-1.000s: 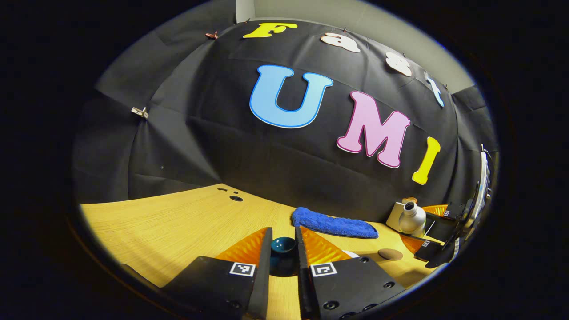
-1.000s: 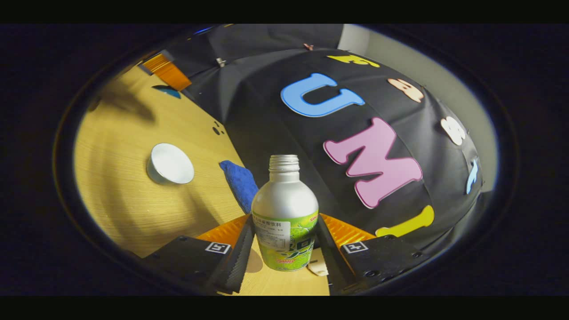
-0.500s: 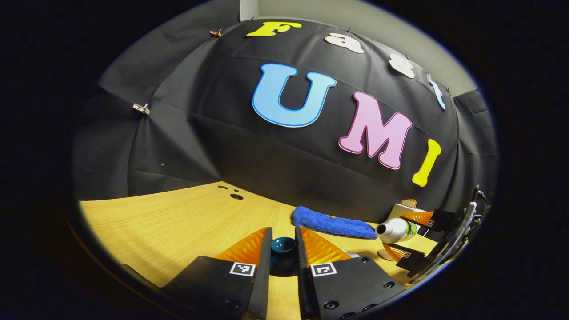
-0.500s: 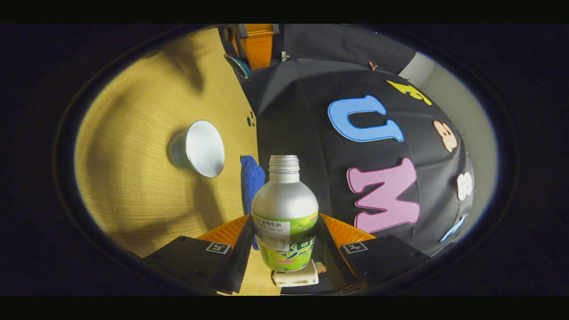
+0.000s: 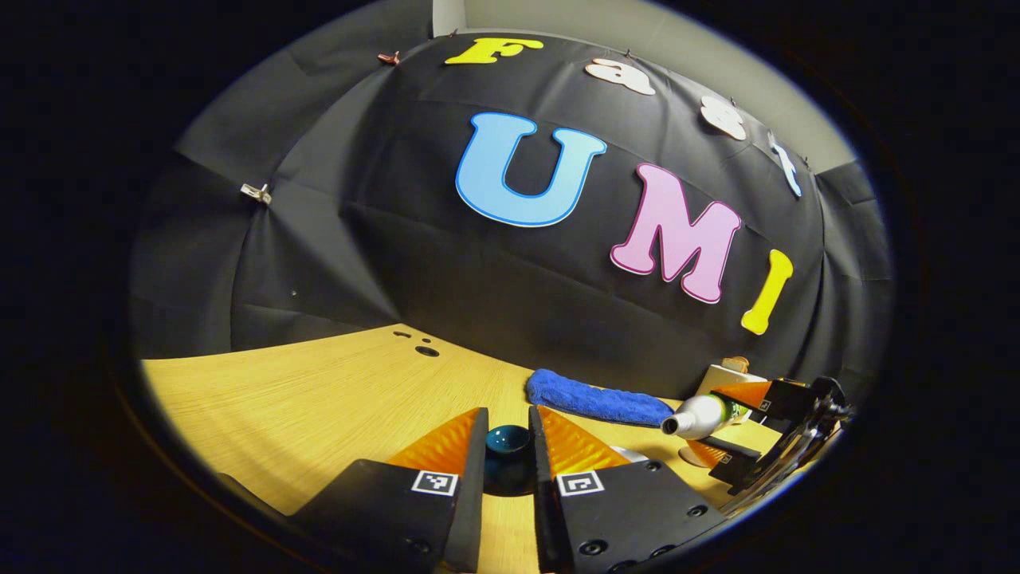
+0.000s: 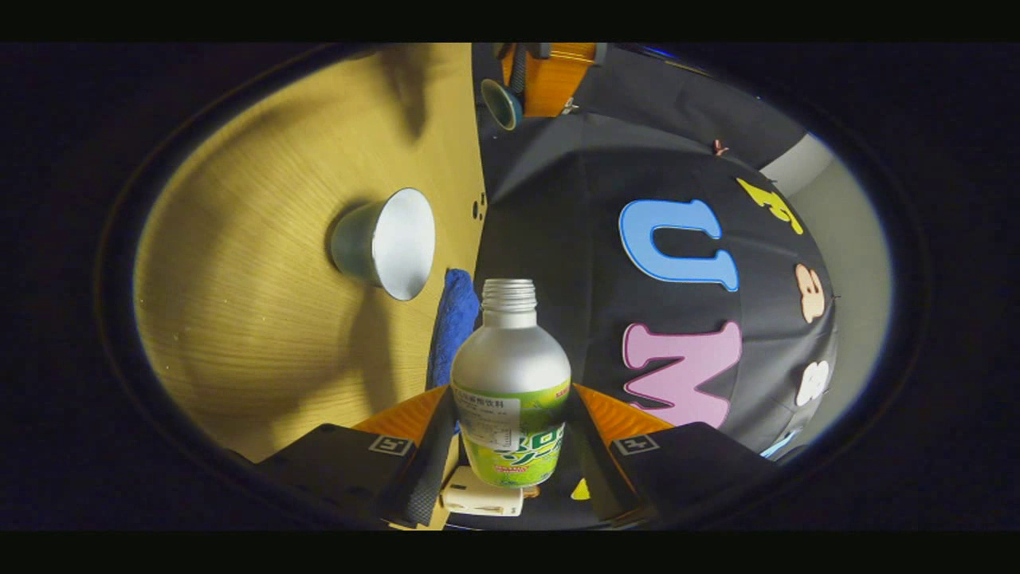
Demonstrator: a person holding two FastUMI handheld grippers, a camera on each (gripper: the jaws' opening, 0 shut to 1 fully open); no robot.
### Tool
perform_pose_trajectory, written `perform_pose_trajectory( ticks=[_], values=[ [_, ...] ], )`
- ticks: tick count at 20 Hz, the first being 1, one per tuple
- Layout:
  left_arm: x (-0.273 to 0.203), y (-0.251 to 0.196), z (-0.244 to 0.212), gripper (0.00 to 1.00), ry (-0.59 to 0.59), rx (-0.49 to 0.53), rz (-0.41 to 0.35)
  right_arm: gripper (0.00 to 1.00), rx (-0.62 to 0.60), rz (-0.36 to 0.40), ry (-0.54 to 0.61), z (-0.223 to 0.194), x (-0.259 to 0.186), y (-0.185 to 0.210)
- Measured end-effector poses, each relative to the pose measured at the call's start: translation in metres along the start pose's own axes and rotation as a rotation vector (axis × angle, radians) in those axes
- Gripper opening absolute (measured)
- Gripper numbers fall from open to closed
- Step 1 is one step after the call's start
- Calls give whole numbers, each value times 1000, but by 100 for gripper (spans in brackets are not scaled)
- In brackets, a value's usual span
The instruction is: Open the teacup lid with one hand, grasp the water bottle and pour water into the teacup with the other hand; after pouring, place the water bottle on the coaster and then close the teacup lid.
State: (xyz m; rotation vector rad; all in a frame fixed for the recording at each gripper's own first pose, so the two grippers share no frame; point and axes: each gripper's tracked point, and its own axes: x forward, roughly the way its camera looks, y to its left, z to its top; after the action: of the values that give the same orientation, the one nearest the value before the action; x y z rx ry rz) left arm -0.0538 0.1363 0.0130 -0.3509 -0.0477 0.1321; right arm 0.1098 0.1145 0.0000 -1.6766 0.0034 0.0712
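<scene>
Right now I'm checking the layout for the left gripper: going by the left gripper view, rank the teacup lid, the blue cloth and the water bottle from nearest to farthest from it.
1. Teacup lid: between the left gripper's fingers, nearest.
2. Blue cloth: ahead and slightly to the view's right, lying on the table by the wall.
3. Water bottle: far at the view's right, tipped over in the right gripper.

The left gripper [image 5: 508, 446] sat level and low, its two fingers drawn close on the dark lid [image 5: 508, 441]. The right gripper [image 6: 510, 434] was rolled over sideways, both fingers pressed against the water bottle [image 6: 510, 383], whose mouth pointed sideways.
</scene>
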Motion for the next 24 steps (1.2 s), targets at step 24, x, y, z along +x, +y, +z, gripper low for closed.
perform_pose_trajectory(
  ticks=[24],
  values=[
    [0,-1,-1,31,9,-12,-3,75,-355,-56,-59,8,10,-26]
  ],
)
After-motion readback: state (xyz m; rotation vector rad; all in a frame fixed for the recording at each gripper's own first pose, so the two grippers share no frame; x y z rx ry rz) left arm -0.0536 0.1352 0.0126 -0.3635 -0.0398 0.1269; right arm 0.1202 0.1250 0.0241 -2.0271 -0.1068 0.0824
